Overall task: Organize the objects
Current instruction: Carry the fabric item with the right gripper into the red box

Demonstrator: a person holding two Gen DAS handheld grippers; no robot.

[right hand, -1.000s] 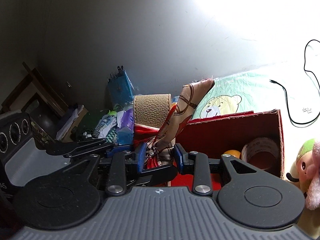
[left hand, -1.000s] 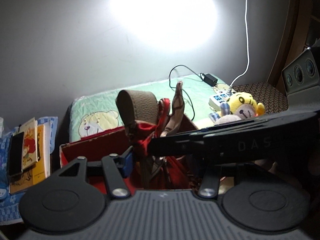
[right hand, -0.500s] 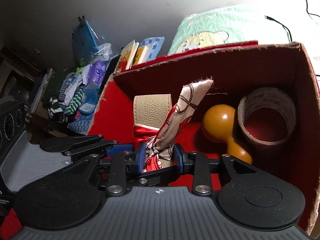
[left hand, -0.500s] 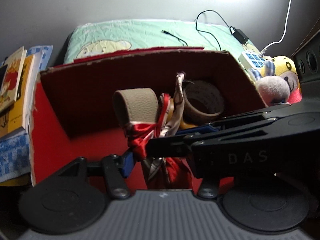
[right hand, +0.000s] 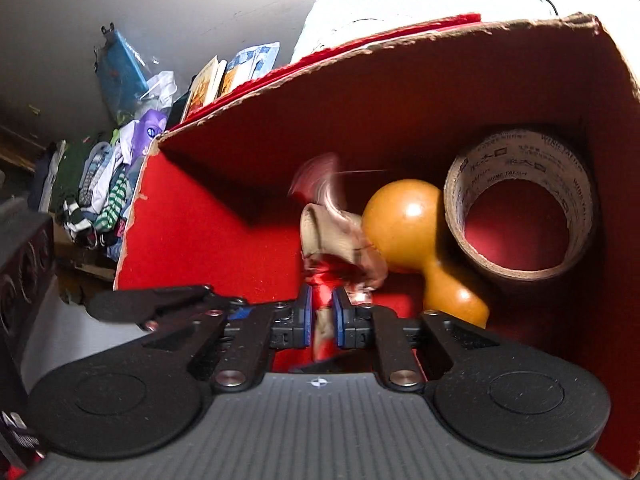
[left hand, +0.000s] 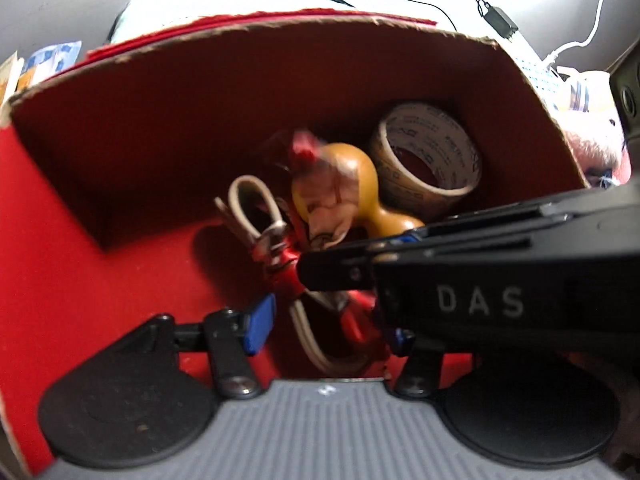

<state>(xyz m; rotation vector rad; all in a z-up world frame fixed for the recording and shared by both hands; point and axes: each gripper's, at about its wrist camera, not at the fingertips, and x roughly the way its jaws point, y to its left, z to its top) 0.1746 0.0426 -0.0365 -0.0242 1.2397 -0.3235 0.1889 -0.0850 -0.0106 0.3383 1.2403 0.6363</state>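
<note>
Left wrist view now looks straight down into the red box (left hand: 120,208), where a second ago it looked over the box at the wall and the lamp glare; both grippers have come down inside it, carrying the strap with the scarf tied round it (left hand: 280,248). Half a second ago the left gripper (left hand: 324,320) was pinching the red part of that bundle; now its blue pad (left hand: 260,322) stands clear to the side with a wide gap, so it has let go. The right gripper (right hand: 321,320) is clamped on the red part of the bundle (right hand: 320,292), its two blue pads pressed close against it. The beige loop and the scarf end are smeared with motion, so I cannot say for sure whether the bundle already rests on the box floor, though it appears to lie low, just beside the yellow wooden gourd (right hand: 404,224) and near the tape roll (right hand: 520,204) in the far corner.

Judging from this, the bundle is all but placed: it is inside the box with the other two things, and what remains is probably for the right gripper to release it and lift out without dragging the scarf along.
</note>
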